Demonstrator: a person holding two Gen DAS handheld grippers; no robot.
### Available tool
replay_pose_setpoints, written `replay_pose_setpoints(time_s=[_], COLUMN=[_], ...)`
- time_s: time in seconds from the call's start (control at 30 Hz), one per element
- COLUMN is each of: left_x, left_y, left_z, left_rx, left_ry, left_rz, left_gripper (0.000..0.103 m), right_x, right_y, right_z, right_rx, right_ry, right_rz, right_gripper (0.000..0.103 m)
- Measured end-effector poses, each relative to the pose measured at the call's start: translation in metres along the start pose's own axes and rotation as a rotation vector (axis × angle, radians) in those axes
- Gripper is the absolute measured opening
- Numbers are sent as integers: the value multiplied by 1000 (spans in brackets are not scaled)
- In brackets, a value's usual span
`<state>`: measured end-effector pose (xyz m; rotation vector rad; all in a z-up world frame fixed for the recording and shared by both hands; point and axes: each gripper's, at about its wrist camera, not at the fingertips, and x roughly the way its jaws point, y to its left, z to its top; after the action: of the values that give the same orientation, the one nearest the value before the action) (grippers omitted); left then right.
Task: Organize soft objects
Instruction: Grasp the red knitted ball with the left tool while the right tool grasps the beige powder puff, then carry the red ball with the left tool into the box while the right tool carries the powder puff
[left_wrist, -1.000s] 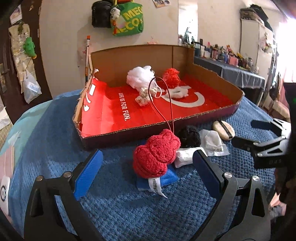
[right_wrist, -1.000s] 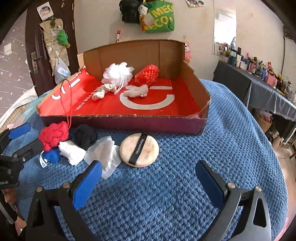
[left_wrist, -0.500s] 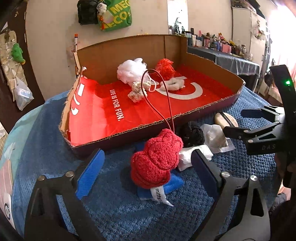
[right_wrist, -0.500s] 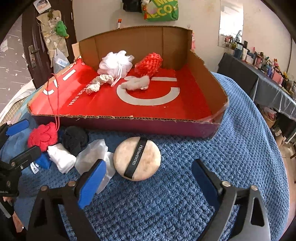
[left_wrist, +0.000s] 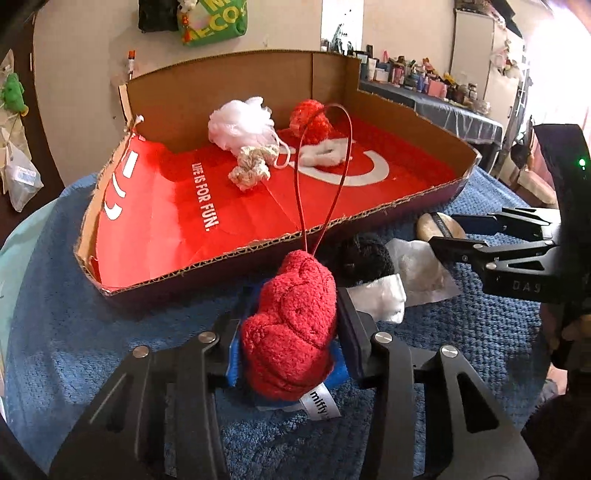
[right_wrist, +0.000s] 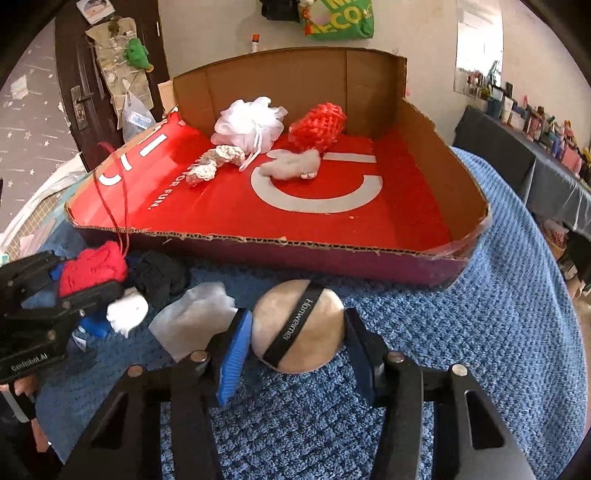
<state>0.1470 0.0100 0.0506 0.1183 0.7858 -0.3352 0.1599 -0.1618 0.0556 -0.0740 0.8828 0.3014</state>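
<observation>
My left gripper (left_wrist: 288, 328) is shut on a red fluffy toy (left_wrist: 291, 325) with a red loop cord, which rests on a blue item with a white label (left_wrist: 321, 404). My right gripper (right_wrist: 295, 336) is closed around a round beige powder puff (right_wrist: 299, 328) with a black strap, both pads touching its sides. The puff lies on the blue knit cloth (right_wrist: 480, 332). A black soft ball (left_wrist: 365, 254), a white cloth (left_wrist: 380, 295) and a clear packet (left_wrist: 421, 269) lie between the two grippers.
An open cardboard box (right_wrist: 436, 258) with a red floor stands just behind. It holds a white mesh pouf (right_wrist: 251, 122), a red knitted item (right_wrist: 317, 125), a cream crochet piece (right_wrist: 214, 164) and a white fluffy piece (right_wrist: 291, 166). A cluttered dark table (right_wrist: 535, 147) stands at the right.
Both grippers moved forward and closed: the left one onto the red fluffy toy, the right one onto the powder puff. Both were open a second ago.
</observation>
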Motion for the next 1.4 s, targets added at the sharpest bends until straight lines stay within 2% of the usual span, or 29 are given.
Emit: replay_pose_setpoints(time_s=[0.27,0.63,0.77,0.9,1.03,1.1,1.4], left_x=[-23,-34,-42,-41,-21,-4,63], left_y=[2,1,8,22,41,50,84], left_z=[5,10,23,49,85,102,140], left_rx=[-20,-26,-38,-52,-58,-52,-78], left_ry=[-58,-81,-112,-127,-91,-50,143], left_rz=[-5,12,33,47,75,108,144], left_gripper=[40,40,40,40,40,40,40], right_x=[-23,-34,-44,-55,-49,-40,13], right_y=[3,4,3,3,-1,-5,-21], right_z=[1,0,7,29,63,81,139], right_rx=[-15,-13,-15,-33,-62,-67,-126], right_ry=[-64,-82,-113,-156,-158,-140,20], right_rz=[-1,4,13,21,14,5,-52], right_gripper=[53,53,53,53,53,53,53])
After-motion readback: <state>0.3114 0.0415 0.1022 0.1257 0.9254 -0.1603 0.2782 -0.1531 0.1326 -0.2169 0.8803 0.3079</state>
